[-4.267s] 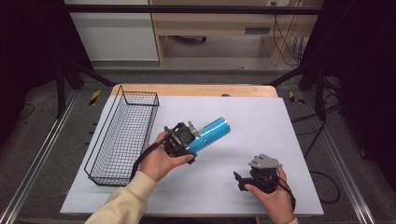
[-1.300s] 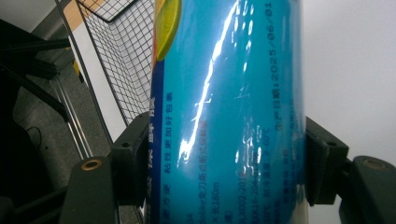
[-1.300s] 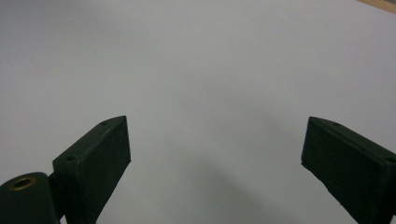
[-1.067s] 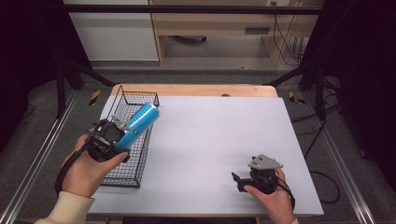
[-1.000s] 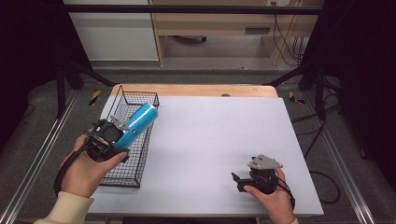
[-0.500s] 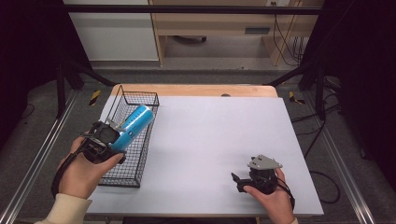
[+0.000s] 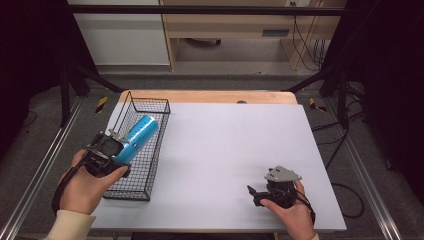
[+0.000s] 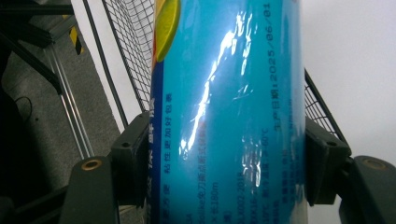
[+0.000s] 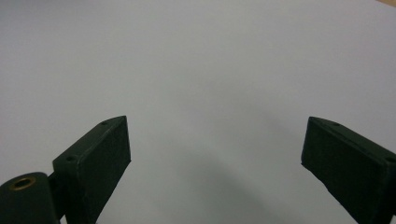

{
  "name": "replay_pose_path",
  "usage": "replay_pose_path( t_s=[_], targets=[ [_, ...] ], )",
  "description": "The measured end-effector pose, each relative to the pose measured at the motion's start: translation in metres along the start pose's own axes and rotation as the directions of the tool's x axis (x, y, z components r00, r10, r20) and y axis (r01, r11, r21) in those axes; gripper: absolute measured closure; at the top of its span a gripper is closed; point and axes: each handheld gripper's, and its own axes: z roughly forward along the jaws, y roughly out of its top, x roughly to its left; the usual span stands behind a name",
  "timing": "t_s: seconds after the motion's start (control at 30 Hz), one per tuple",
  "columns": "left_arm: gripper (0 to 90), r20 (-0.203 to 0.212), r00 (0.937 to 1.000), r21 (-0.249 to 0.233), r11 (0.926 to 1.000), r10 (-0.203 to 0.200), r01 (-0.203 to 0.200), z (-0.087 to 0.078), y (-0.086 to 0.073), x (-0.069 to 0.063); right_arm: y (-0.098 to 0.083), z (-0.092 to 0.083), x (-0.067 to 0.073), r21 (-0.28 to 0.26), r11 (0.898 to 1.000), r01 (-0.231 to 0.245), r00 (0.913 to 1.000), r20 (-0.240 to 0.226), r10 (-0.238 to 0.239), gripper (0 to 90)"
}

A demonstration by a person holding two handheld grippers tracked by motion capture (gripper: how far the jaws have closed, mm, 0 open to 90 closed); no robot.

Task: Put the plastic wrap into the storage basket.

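A shiny blue cylindrical can [image 7: 139,135] with printed text hangs tilted over the black wire basket [image 7: 150,170] at the table's left edge. My left gripper [image 7: 116,150] is shut on its lower end. In the left gripper view the blue can [image 8: 229,112] stands between both black pads [image 8: 135,163], which press on its sides, with the basket's mesh [image 8: 130,42] behind it. My right gripper [image 7: 256,192] rests low on the white table near the front right. Its jaws are open over bare tabletop, as the right gripper [image 9: 215,158] view shows.
The white table top [image 7: 230,145] stretches between basket and right hand. A wooden strip [image 7: 210,96] runs along its far edge. Metal rails [image 7: 45,165] flank the table, with black stands and cables on the grey floor beyond.
The left hand has carried the can from the table's middle to over the basket, then sunk slightly in the last second. The right gripper has stayed put.
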Motion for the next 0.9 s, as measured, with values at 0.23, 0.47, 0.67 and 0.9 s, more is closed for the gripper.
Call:
replay_pose_path(
  t_s=[0.23,0.47,0.67,0.9],
  targets=[
    [31.8,0.002,0.9998,0.006,0.9998,-0.019,0.019,0.003,-0.002,0.001,0.000,0.000,0.001,0.002,1.000,-0.002,1.0000,-0.001,0.002,8.5],
    [31.8,0.008,0.9997,0.015,0.9996,-0.023,0.023,0.007,-0.004,0.001,0.000,0.000,0.001,0.004,1.000,-0.002,1.0000,-0.003,0.002,8.5],
    [31.8,0.004,0.9997,0.024,0.9994,-0.024,0.024,0.010,-0.006,0.002,0.000,0.001,0.001,0.005,1.000,0.001,1.0000,-0.004,-0.001,8.5],
    [31.8,0.005,0.9995,0.034,0.9989,-0.032,0.032,0.013,-0.007,0.003,0.000,0.001,0.001,0.007,1.000,0.000,1.0000,-0.005,0.000,8.5]
  ],
)
